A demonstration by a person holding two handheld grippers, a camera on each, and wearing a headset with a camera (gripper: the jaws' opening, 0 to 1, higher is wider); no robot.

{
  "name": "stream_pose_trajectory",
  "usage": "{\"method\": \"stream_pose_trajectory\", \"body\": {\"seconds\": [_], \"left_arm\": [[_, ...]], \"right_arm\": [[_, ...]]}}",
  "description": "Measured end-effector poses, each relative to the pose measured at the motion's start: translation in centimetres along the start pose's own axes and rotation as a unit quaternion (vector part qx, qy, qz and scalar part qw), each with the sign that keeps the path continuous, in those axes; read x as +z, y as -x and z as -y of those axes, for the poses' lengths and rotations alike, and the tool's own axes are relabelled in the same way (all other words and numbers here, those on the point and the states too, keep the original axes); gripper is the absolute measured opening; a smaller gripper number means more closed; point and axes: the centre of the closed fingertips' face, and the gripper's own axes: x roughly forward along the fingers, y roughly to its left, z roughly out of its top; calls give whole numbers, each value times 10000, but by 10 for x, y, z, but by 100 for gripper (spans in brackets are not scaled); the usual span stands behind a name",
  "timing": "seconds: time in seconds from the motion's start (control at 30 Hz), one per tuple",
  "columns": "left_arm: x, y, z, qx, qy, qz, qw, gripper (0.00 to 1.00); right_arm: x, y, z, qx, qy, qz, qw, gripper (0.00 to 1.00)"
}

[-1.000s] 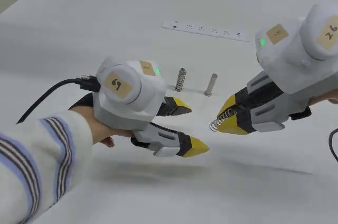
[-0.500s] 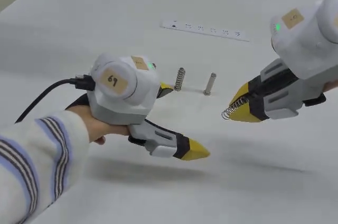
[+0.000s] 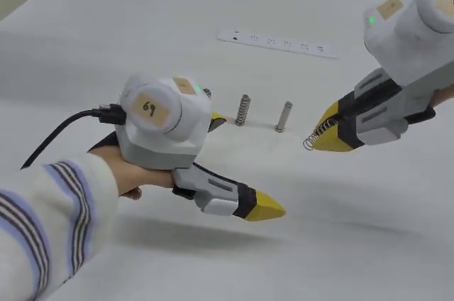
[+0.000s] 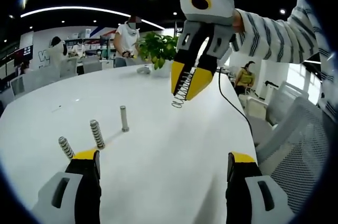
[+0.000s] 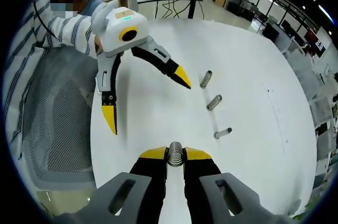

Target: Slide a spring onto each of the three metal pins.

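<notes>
At a white workbench [image 3: 106, 24], the right gripper [image 3: 328, 138] is clamped on a spring [image 3: 312, 138], whose free end pokes out past the yellow tips; the left gripper [image 3: 241, 165] is released, its jaws spread wide and holding nothing; three pins stand in a row on the bench, two already sleeved, the nearer sprung pin [image 3: 243, 109] and a second sprung pin [image 4: 65, 147] beside it, the latter mostly hidden behind the left gripper in the head view; the bare pin [image 3: 284, 116] at the row's end is the one left to fill; it stands upright, long axis vertical, just left of and a little beyond the spring's free end in the head view, and ahead and to the right of the jaws in the right gripper view; the right gripper looks the nearer of the two; the held spring's long axis runs along the jaws and slants down toward the bench, so by this reading it must be tipped upright and brought over the pin's top before it can slide down
</notes>
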Motion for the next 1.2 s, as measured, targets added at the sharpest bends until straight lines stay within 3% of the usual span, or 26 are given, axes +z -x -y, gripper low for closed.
{"method": "stream_pose_trajectory", "body": {"seconds": [0.23,0.33,0.57,0.87,1.2], "left_arm": [[-5,0,0,-3,51,-104,9999,98],[-1,1,-2,11,144,-11,9999,98],[-2,4,-7,61,143,-59,9999,96],[2,8,-12,131,178,-36,9997,95],[-3,7,-13,138,212,-169,9995,94]], "right_arm": [[11,6,26,-151,137,-99,9997,8],[11,4,36,-169,279,-246,9992,8],[14,-4,55,-186,355,-374,9985,8],[14,-18,73,-172,420,-470,9979,8],[6,-35,88,-48,471,-666,9967,8]]}}
